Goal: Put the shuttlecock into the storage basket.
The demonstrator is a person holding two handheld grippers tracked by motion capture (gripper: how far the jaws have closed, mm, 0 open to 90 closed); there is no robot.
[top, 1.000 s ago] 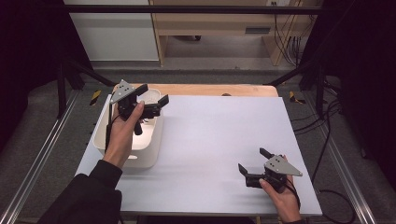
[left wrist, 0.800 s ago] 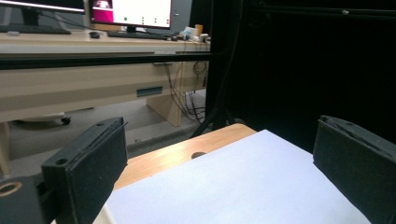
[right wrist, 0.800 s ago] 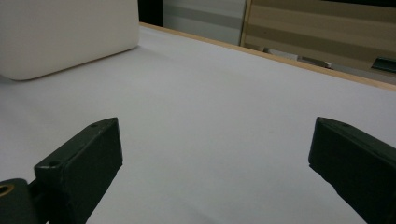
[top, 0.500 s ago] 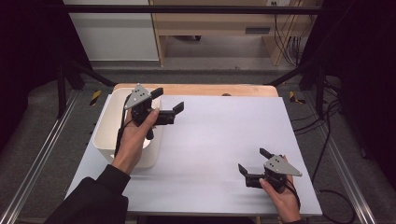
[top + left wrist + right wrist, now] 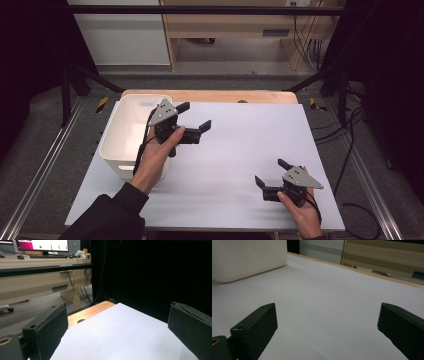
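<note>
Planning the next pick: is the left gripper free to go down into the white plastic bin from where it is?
Probably yes. The left gripper hangs open and empty beside the white plastic bin's right rim, over the white sheet; the bin's top is open and nothing blocks it.

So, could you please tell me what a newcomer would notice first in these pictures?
Probably the white bin at the table's left edge, with the left gripper held open just beside its right rim. Next, the right gripper, also open, sits low near the front right of the pale sheet, its fingers holding nothing.
</note>
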